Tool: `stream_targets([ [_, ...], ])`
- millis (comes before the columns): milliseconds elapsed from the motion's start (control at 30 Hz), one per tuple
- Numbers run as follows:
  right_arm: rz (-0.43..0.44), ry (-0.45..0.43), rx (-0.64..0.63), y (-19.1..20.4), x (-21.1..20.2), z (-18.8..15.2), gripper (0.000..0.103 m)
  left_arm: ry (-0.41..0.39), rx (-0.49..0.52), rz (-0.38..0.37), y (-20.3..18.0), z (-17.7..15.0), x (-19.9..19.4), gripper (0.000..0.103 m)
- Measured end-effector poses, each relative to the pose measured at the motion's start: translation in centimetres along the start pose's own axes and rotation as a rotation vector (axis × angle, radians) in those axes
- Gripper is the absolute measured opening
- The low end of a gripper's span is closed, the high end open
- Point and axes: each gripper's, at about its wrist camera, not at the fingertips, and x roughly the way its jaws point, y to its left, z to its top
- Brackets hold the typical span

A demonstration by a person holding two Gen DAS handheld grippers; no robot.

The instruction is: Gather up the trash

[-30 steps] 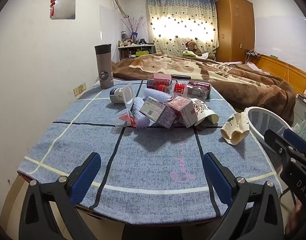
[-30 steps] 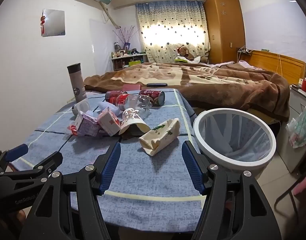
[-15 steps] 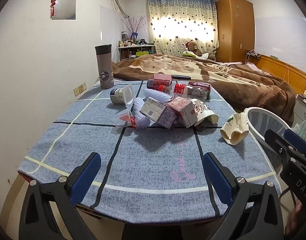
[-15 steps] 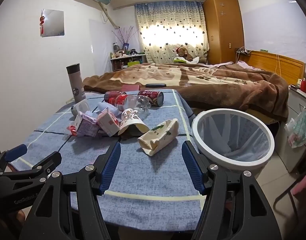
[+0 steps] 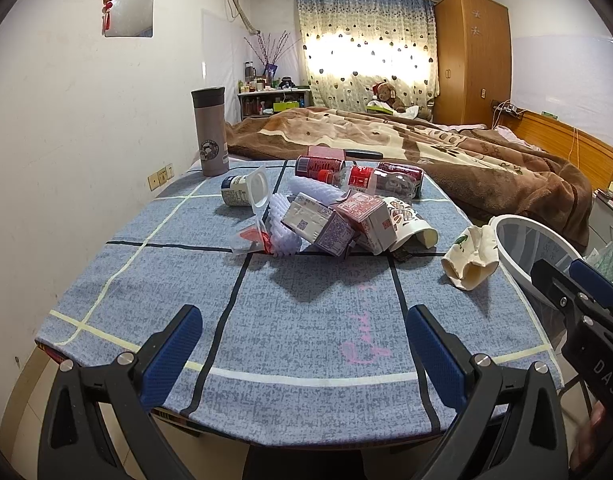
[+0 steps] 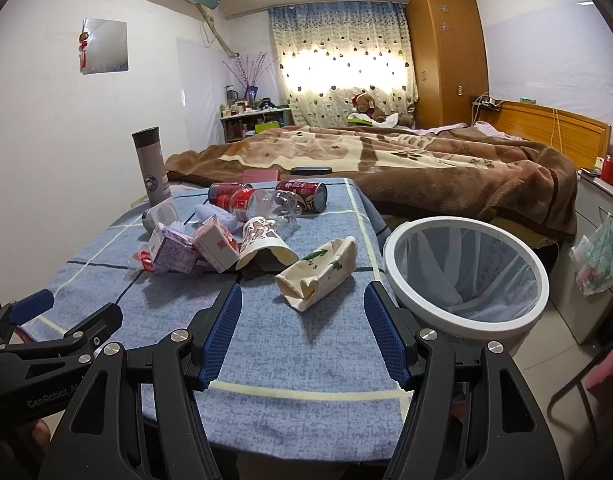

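Two grippers hover over the near edge of the blue cloth-covered table (image 5: 314,312), both with fingers spread wide and nothing between them. The left gripper (image 5: 304,354) looks at the same scene as a second ago, its view almost unchanged. The right gripper (image 6: 304,332) has shifted slightly: the crushed paper cup (image 6: 318,270) and the waste bin (image 6: 466,276) sit a little nearer the lower part of its view than before, and the cup lies ahead of the gap between its blue pads (image 6: 222,332).

None of the trash has moved. The crushed paper cup lies on its side near the table's right edge, just beside the bin's white rim, apart from the main pile. The pile sits mid-table: two small cartons (image 5: 338,226) leaning together, a printed paper cup (image 5: 410,224) tipped over against them, white foam netting (image 5: 282,232), a clear wrapper with red print (image 5: 250,238), and a yogurt cup (image 5: 242,192) with its lid peeled back. Behind these lie a clear plastic bottle (image 5: 366,180) with a red label and two dark red cans (image 5: 320,164).

A grey thermos (image 5: 210,132) stands upright at the far left corner. The bin, lined with a pale bag, stands off the table's right side, and a brown blanket (image 5: 426,152) covers the bed beyond.
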Motion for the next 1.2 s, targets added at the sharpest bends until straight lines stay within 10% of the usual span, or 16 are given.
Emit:
stream_targets([
  [1200,-0.001,0.001,0.0,0.0,-0.01,0.0,0.065,-0.001,-0.007,0.002,0.08,0.11,-0.02,0.103],
])
